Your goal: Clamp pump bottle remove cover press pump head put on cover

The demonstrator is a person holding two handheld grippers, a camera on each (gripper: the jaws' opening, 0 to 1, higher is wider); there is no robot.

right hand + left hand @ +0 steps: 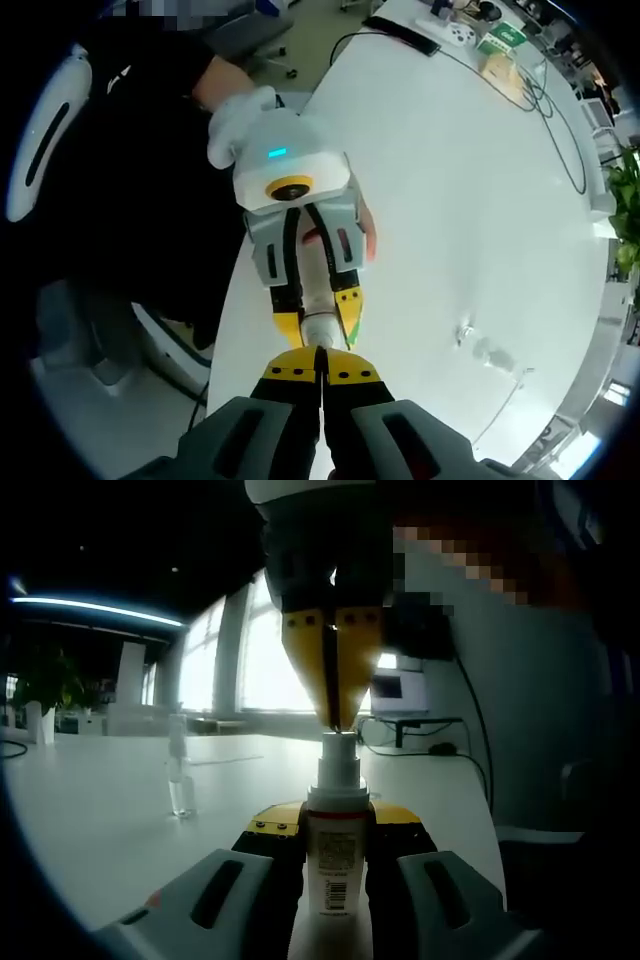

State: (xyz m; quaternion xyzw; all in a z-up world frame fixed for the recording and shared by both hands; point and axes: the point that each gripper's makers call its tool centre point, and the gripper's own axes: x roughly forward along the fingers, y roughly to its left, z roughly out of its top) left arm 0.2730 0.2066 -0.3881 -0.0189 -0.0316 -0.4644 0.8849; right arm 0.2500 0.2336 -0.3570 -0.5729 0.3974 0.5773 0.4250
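A white pump bottle [335,875] with a barcode label stands upright, and my left gripper [338,820] is shut on its body. The bottle's pump head [338,748] is bare. My right gripper [337,724] comes down from above, shut, with its yellow tips resting on top of the pump head. In the right gripper view I look down on my right gripper [320,366], on the bottle's top [320,328] just beyond its tips, and on the left gripper [320,316] clamped round the bottle. The clear cover [180,780] [487,352] lies apart on the white table [450,200].
A person's white-gloved hand [240,120] holds the left gripper at the table's edge. A chair [90,340] stands off the table. A laptop [400,692] and cables [440,748] sit at the far end, with small boxes [500,40] and a plant [45,680].
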